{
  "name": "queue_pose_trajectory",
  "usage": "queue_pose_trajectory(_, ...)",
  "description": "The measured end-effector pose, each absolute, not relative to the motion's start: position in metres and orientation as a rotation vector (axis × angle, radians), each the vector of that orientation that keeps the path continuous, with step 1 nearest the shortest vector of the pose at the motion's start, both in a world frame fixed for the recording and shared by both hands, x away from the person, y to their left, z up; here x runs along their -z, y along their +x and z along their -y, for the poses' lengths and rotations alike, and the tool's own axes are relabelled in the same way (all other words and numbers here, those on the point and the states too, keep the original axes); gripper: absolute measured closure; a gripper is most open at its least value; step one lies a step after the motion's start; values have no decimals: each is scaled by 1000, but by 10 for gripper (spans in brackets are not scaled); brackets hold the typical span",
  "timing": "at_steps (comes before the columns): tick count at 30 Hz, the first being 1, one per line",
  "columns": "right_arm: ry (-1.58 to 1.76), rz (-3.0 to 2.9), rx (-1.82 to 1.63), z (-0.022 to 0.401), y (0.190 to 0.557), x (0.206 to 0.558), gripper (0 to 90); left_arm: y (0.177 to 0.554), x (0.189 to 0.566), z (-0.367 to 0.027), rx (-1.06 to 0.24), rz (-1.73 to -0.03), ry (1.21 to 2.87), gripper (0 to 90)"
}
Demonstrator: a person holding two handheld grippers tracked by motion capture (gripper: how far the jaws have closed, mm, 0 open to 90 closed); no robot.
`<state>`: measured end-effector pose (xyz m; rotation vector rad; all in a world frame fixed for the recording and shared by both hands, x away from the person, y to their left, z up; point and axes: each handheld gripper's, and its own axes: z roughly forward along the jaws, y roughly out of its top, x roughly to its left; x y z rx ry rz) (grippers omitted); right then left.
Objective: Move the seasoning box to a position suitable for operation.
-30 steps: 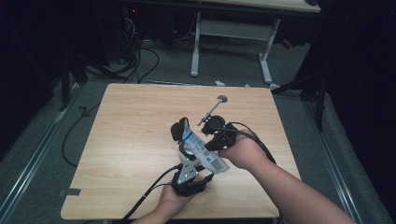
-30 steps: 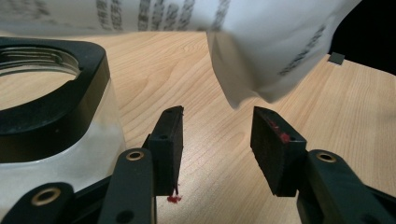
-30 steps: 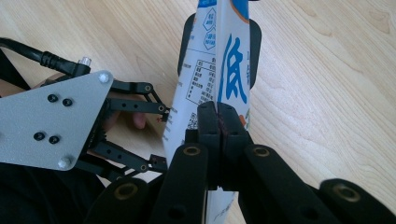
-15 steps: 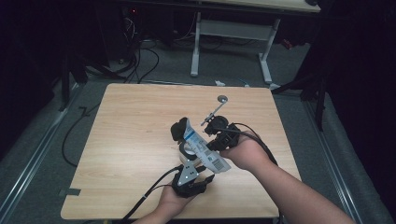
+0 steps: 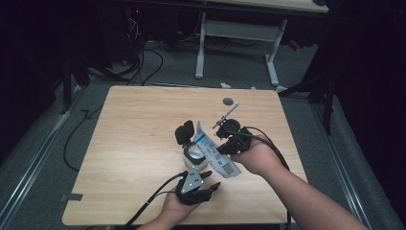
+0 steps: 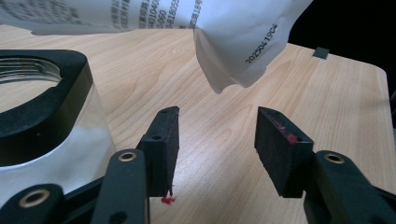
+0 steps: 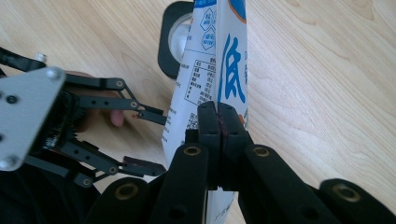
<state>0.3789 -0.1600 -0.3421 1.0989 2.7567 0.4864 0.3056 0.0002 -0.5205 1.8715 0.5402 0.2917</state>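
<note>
Pouring looks like the step: right gripper [image 7: 218, 122] stays clamped on the pouch [image 5: 214, 152], tilted above the black-rimmed jar [image 5: 195, 154] mid-table; left gripper [image 6: 217, 140], jaws apart and just opening, grips nothing; better to steady the jar, keeping the pouch's mouth over the opening.

Dim room — grey floor [image 5: 57, 124] strewn with cables [image 5: 143, 62], a white-legged desk [image 5: 239, 33] behind.

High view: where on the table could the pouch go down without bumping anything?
The table's left half is bare, from the jar out to the left edge. The far strip up to the small dark disc is also free. It is crowded around the jar, pouch, left gripper and right gripper.
</note>
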Motion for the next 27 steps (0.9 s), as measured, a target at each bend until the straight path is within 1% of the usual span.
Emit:
queue_pose_trajectory(9,1140,-2743,-470,173,383,350,899,307,518,-6,-289,-540,1853,499)
queue_pose_trajectory(27,1245,-2708,-411,205,395,381,899,315,510,-22,-314,-559,1814,499)
